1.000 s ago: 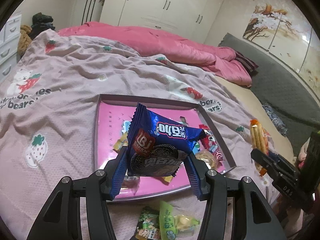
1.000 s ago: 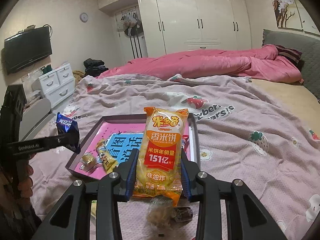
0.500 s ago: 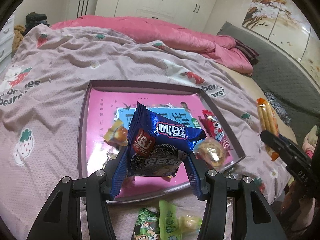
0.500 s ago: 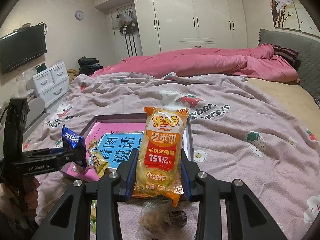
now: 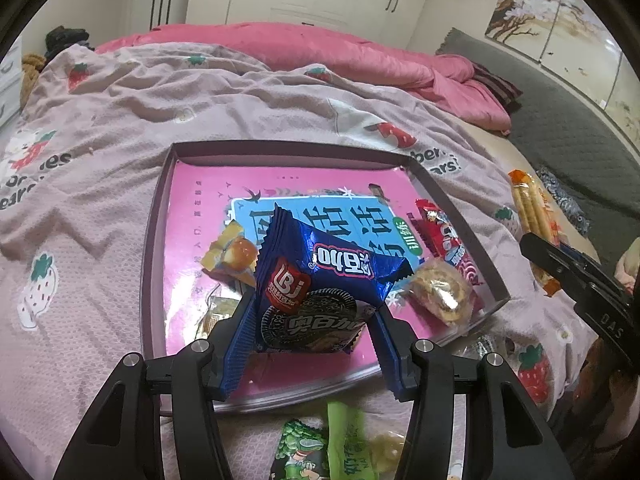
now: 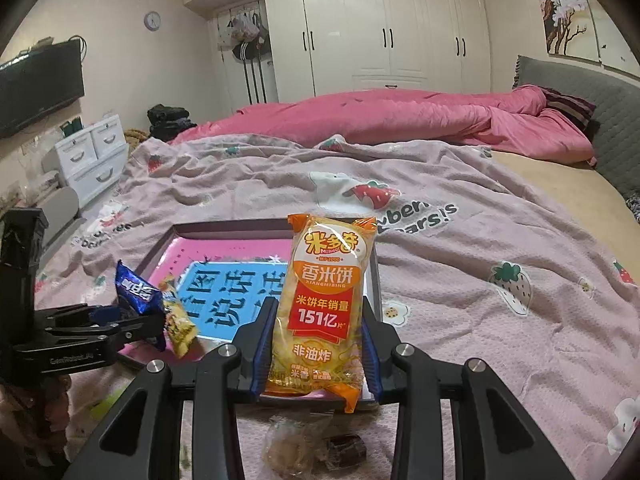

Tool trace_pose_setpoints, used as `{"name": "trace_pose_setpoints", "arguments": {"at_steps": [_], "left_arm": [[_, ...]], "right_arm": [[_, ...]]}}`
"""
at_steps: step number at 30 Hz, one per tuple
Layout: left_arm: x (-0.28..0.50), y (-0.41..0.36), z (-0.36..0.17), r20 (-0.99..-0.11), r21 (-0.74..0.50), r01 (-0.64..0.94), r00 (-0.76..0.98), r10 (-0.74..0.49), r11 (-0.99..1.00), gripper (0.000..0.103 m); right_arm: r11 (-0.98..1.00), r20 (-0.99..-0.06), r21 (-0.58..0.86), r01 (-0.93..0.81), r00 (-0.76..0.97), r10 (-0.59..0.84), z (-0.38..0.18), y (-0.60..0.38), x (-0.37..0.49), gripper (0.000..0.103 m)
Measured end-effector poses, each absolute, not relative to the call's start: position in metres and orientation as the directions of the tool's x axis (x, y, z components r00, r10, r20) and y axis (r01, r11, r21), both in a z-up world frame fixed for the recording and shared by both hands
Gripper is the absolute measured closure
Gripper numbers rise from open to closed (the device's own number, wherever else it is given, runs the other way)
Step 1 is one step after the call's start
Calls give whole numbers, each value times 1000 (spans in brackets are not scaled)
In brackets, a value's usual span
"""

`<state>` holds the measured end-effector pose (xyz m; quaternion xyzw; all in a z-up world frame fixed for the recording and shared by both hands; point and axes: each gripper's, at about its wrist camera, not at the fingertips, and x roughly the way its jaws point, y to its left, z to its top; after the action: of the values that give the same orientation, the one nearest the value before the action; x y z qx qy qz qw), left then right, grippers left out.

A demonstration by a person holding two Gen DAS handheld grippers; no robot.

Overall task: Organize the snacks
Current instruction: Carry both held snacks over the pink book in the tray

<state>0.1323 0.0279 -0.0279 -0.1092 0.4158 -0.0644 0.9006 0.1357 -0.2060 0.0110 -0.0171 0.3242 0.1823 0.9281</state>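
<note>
The left gripper [image 5: 314,340] has its jaws pinching the lower part of a blue cookie packet [image 5: 320,288], which stands up between the blue pads [image 5: 240,344] and leans slightly toward the left. The packet hangs over the near half of a shallow pink-floored tray [image 5: 156,240] lying on the bed. In the tray, just behind the packet on its left, sits a yellow-wrapped pastry [image 5: 230,254]; to its right lies a round cake in clear wrap [image 5: 440,294], and beyond that a red-and-white snack packet [image 5: 446,240] against the right wall. In front of the tray's near rim, on the strawberry bedspread [image 5: 100,160], lie a green snack packet [image 5: 304,454] and a lighter green one [image 5: 350,440] side by side.

The right gripper [image 6: 318,354] has its jaws clamped on the lower half of an orange rice cracker packet [image 6: 326,304], held upright over the tray's [image 6: 224,226] near right corner. Below the jaws, on the bedspread, rest a clear-wrapped cake [image 6: 290,446] and a dark wrapped sweet [image 6: 344,448], touching each other. At the left of this view the left gripper [image 6: 140,320] holds the blue packet [image 6: 136,290] above the tray's near left edge, with a yellow snack [image 6: 180,326] just beside it. A pink quilt [image 6: 400,120] lies bunched across the far end of the bed.
</note>
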Motion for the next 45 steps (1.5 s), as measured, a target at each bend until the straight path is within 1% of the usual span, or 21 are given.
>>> {"name": "trace_pose_setpoints", "arguments": {"at_steps": [8, 20, 34, 45], "left_arm": [[134, 27, -30, -738, -237, 25, 645, -197, 971, 47], [136, 27, -31, -740, -234, 22, 645, -193, 972, 47], [138, 31, -34, -743, -239, 18, 640, -194, 971, 47], [139, 30, -34, -743, -238, 19, 640, -194, 971, 47]], "right_arm": [[939, -643, 44, -341, 710, 288, -7, -205, 144, 65], [917, -679, -54, -394, 688, 255, -31, -179, 151, 65], [895, -678, 16, -446, 653, 337, -38, -158, 156, 65], [913, -670, -23, -408, 683, 289, -39, -161, 161, 65]]}}
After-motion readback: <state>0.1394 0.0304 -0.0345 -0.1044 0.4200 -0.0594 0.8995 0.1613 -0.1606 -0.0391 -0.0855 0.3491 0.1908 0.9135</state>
